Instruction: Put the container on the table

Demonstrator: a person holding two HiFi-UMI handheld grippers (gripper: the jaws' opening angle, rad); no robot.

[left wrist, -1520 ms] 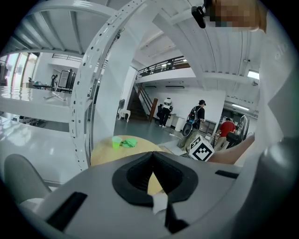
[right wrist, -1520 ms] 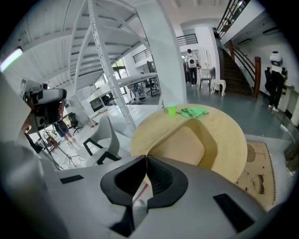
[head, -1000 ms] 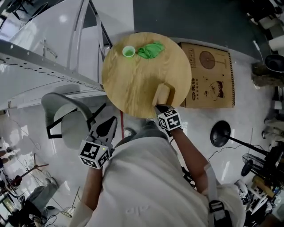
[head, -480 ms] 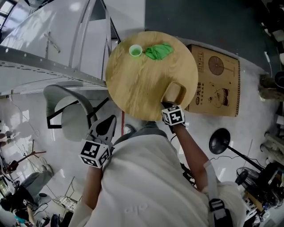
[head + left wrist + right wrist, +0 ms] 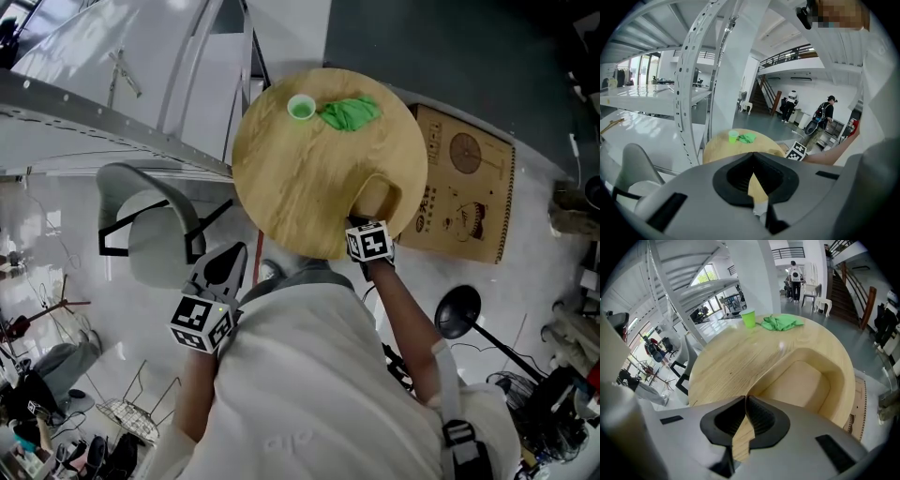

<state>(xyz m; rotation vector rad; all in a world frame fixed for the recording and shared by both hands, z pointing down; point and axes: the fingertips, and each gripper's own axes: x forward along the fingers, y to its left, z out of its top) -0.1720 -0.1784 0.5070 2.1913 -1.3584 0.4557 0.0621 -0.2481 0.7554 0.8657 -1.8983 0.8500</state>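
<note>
Right tool [image 5: 364, 223] clamped on the one wooden container [image 5: 375, 197] on the bench [image 5: 291, 178]; one green cup [image 5: 301, 107], one cloth [image 5: 350, 113] up top. Left tool [image 5: 228, 262] closed, empty.

One round counter [image 5: 291, 187] carries one container [image 5: 375, 197], one green cup [image 5: 301, 107] and one green cloth [image 5: 349, 113]. On the floor are one grey chair [image 5: 150, 239], one flat cardboard box [image 5: 469, 192] and one black round-footed stand [image 5: 457, 312]. There are two grippers, the left gripper [image 5: 752, 157] and the right gripper [image 5: 746, 399]. Two people [image 5: 791, 105] stand far off in the left gripper view.
</note>
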